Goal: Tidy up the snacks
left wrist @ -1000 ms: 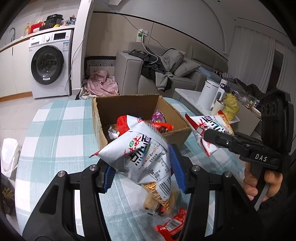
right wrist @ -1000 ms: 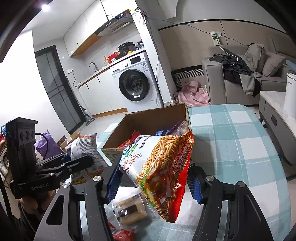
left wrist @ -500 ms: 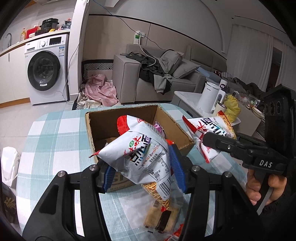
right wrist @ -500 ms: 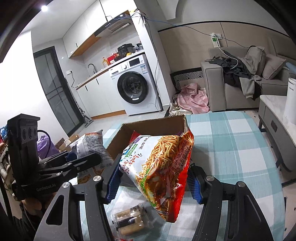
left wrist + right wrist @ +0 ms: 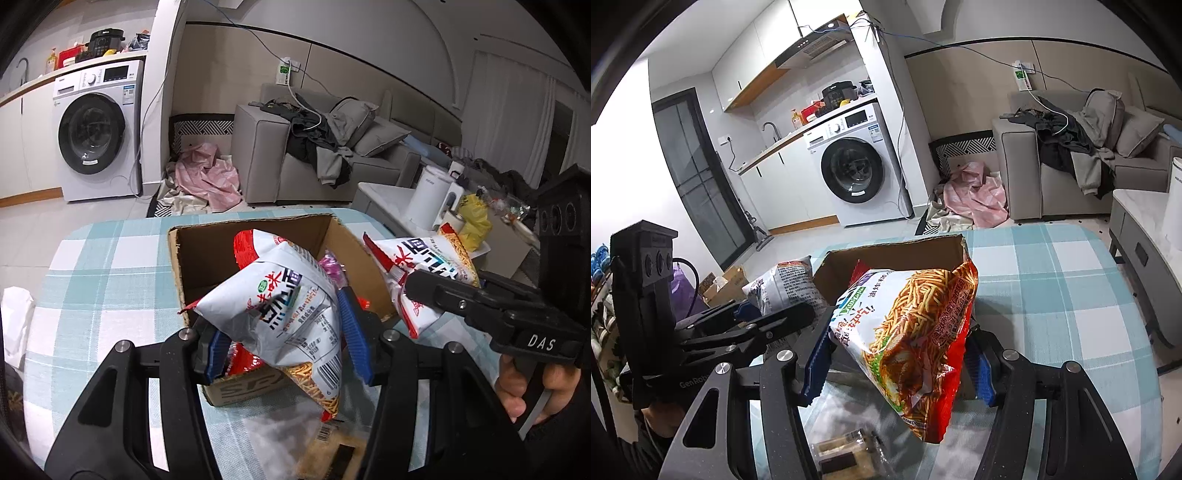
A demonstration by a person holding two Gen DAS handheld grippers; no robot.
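Holding noodle-snack bags (image 5: 280, 310) (image 5: 916, 332) over cardboard box (image 5: 177, 258); packets (image 5: 328, 264) inside.

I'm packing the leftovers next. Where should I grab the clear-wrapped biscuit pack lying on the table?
Judging by its pose, come straight down on the biscuit pack: it lies flat on the table, so only its long side edges offer the fingers a hold. Pinch across the narrow width at mid-length; the loose wrapper ends would likely slip.

Left tool (image 5: 284, 341) clamped on a bag (image 5: 280, 306), held raised. Right tool (image 5: 899, 363) likewise clamped on a second bag (image 5: 912, 332).
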